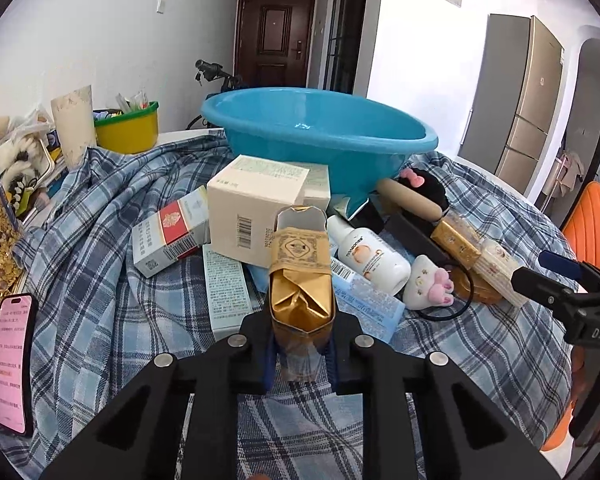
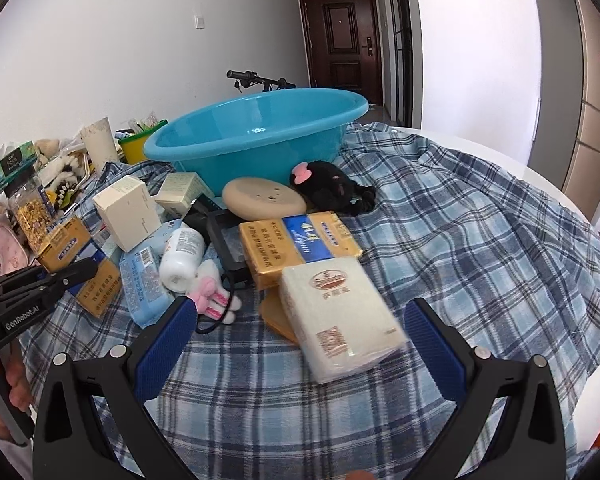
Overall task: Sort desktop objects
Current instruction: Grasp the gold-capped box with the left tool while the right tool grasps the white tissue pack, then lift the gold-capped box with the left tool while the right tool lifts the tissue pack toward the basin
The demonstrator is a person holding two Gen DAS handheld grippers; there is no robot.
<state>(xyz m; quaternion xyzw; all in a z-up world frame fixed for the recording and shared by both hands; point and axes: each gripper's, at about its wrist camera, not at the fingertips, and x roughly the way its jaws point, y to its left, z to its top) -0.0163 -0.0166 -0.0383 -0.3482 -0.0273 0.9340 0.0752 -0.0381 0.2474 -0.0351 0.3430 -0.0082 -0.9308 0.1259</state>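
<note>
Between the left gripper's (image 1: pixel 302 354) pinching jaws: a crumpled gold foil carton (image 1: pixel 302 280), open-topped. Beyond it, boxes crowd a glossy blue basin (image 1: pixel 320 128). Right gripper (image 2: pixel 300 344) jaws spread around a white textured pack (image 2: pixel 340 316) on the plaid-clothed worktop (image 2: pixel 480 240).

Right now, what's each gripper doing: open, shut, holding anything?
Left gripper: shut on the gold cigarette pack.
Right gripper: open, white pack between its fingers, not gripped.

One blue basin (image 2: pixel 236 148), one white bottle (image 2: pixel 182 258), two grippers.
</note>
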